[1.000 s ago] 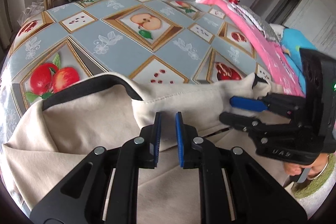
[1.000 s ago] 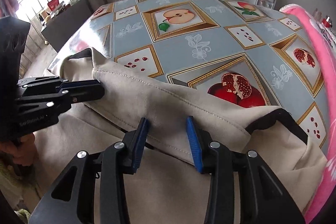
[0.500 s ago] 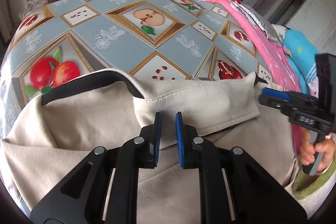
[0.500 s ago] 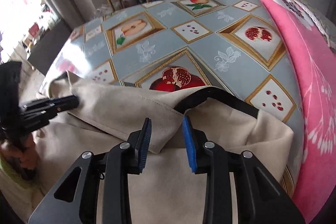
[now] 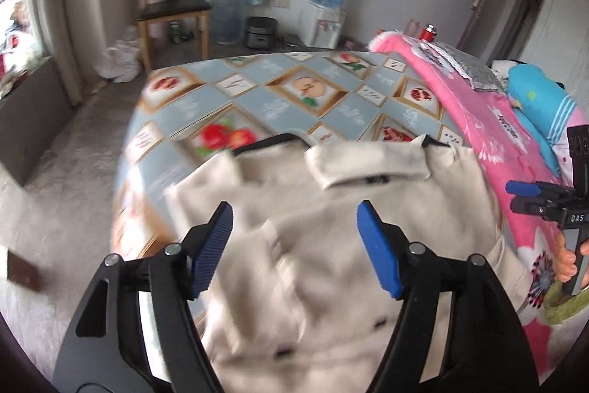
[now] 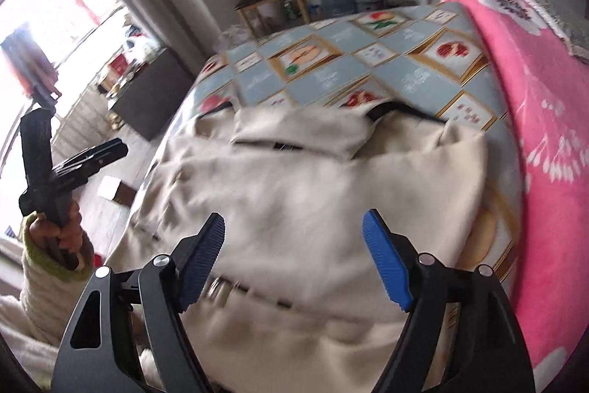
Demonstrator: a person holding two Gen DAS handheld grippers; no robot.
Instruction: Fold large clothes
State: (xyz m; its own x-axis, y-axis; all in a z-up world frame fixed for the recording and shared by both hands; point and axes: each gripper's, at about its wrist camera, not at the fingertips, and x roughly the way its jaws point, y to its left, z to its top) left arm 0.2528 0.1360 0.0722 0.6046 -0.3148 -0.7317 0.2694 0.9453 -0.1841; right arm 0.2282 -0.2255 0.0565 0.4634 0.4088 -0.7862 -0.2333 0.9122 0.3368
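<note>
A large beige coat (image 5: 331,245) with black lining at its collar lies spread on the fruit-patterned table (image 5: 265,98), collar toward the far side; it also shows in the right wrist view (image 6: 313,194). My left gripper (image 5: 294,245) is open and empty, raised above the coat's near part. My right gripper (image 6: 294,256) is open and empty, also above the coat. Each gripper shows from the side in the other's view: the right one (image 5: 530,196) at the right edge, the left one (image 6: 88,161) at the left. Both views are motion-blurred.
A pink blanket (image 5: 489,135) covers the table's right side (image 6: 545,98). A wooden chair (image 5: 169,6), a water dispenser (image 5: 327,10) and a dark bin (image 5: 259,32) stand beyond the table. A dark cabinet (image 6: 147,94) stands at the left by the window.
Both grippers let go of the folded collar edge, opened wide and pulled back and up from the coat. The coat stays on the table.
</note>
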